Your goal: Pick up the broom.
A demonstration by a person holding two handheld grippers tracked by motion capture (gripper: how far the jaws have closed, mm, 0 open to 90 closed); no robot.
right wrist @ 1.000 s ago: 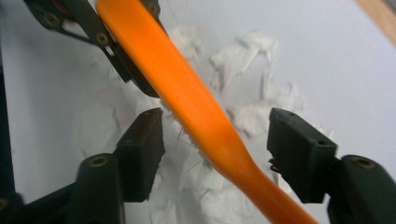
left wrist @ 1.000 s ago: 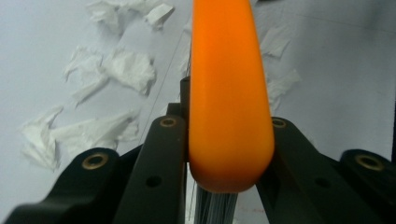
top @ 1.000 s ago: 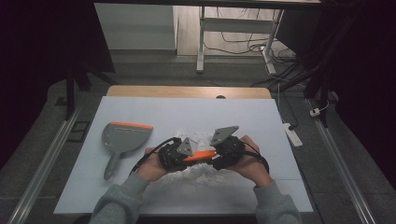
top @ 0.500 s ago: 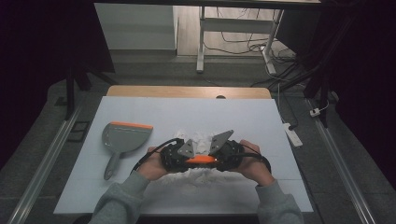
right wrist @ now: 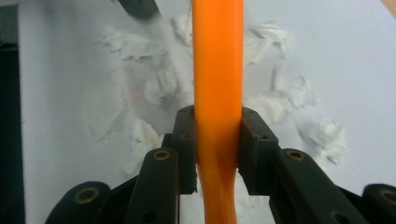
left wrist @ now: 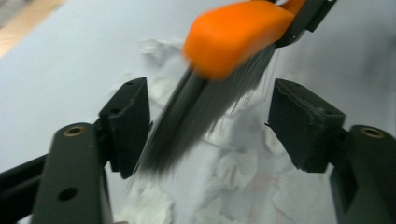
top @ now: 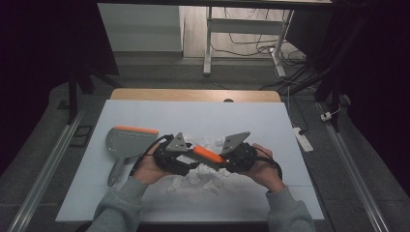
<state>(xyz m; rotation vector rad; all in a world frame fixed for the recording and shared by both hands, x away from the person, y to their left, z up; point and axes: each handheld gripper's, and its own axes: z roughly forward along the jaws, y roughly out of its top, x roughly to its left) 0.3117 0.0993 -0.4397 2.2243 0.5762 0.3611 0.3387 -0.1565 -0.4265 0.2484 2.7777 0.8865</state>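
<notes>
Brush handed over above the paper scraps

The right gripper [right wrist: 217, 140] clamps its fingers on the orange brush [right wrist: 217, 70] handle; the left gripper [left wrist: 210, 126] has just been opening, fingers wide around the bristles. A tilted grip could let the brush swing and scatter the crumpled paper [top: 203, 176] off the worktop [top: 251, 121], away from the dustpan [top: 128, 142].

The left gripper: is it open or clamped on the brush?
Open. The left gripper's jaws have just been opening; the brush bristles hang between them, untouched by either pad.

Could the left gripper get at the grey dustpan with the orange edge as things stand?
Probably yes: the left gripper stands open, pads clear of the orange-handled brush, and bare white table lies between it and the grey dustpan with the orange edge.
</notes>
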